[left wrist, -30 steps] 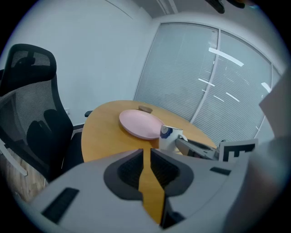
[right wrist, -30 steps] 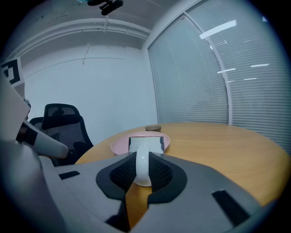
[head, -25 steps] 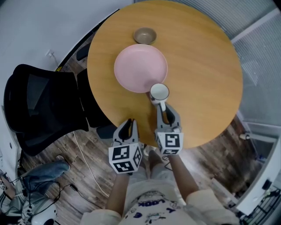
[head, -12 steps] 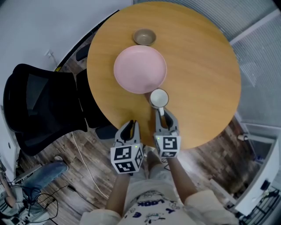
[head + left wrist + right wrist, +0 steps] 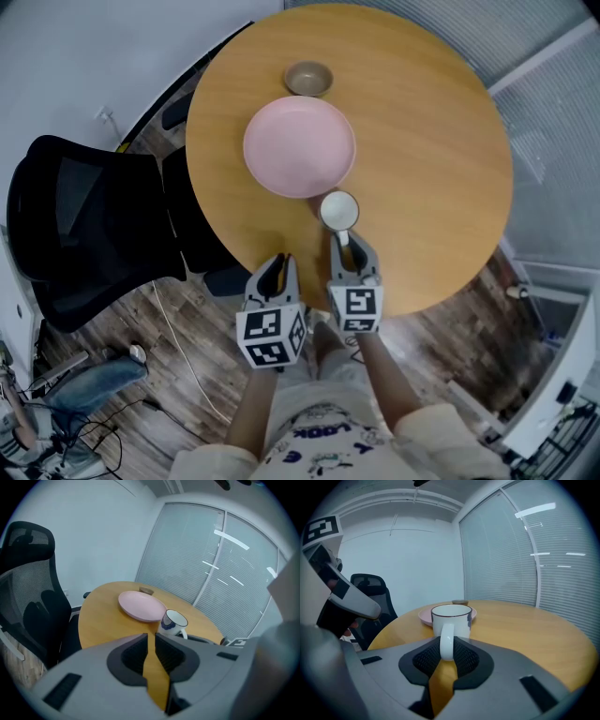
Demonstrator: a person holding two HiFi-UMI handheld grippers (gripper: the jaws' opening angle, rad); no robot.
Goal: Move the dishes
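A white mug with a dark rim stands just off the near edge of the pink plate on the round wooden table. My right gripper is shut on the mug's handle, which runs down between the pads. Beyond the plate sits a small brown bowl. My left gripper hovers at the table's near edge, left of the right one, shut and empty. The left gripper view shows the mug, plate and bowl ahead.
A black mesh office chair stands at the table's left side. Cables and another person's legs lie on the wood floor at lower left. A glass wall with blinds runs behind the table on the right.
The mug has shifted a little toward me, off the plate's rim, with the right gripper still on its handle. The left gripper has stayed put.
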